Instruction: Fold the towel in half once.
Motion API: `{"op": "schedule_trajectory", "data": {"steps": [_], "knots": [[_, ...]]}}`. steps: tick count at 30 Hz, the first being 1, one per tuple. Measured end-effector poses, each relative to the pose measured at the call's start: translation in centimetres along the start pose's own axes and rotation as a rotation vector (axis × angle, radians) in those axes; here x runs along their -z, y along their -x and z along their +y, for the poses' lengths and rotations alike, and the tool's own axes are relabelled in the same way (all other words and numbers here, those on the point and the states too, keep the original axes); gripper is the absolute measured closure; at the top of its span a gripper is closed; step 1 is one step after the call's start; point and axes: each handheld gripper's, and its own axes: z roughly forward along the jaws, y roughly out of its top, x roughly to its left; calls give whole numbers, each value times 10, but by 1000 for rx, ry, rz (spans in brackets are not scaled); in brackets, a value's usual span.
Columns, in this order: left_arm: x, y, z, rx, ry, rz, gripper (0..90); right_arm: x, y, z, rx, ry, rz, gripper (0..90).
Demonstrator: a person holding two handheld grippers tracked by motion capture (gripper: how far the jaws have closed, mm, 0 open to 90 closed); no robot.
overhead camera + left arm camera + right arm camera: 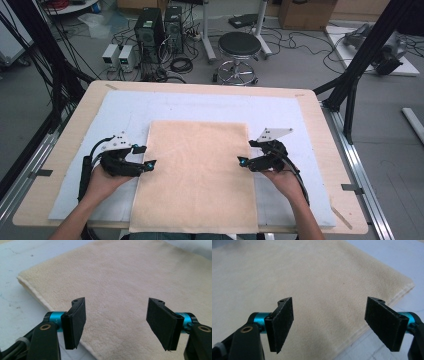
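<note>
High view | cream towel (197, 172) | flat, rectangular, fleecy, stitched hem

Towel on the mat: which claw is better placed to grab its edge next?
Neither clearly. The left claw and the right claw both stand open at opposite long edges of the towel, mirrored, with nothing between the pads. The fold seems to call for both at once.
</note>
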Motion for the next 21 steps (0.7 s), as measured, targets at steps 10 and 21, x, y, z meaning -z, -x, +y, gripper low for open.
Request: {"op": "schedule_trajectory", "data": {"steps": [10,21], "knots": [[-1,-8,15,-4,14,23,329,-8,8,16,11,-17,2,219],[-4,-27,30,12,13,29,338,-13,24,30,8,-28,-1,220]]}}
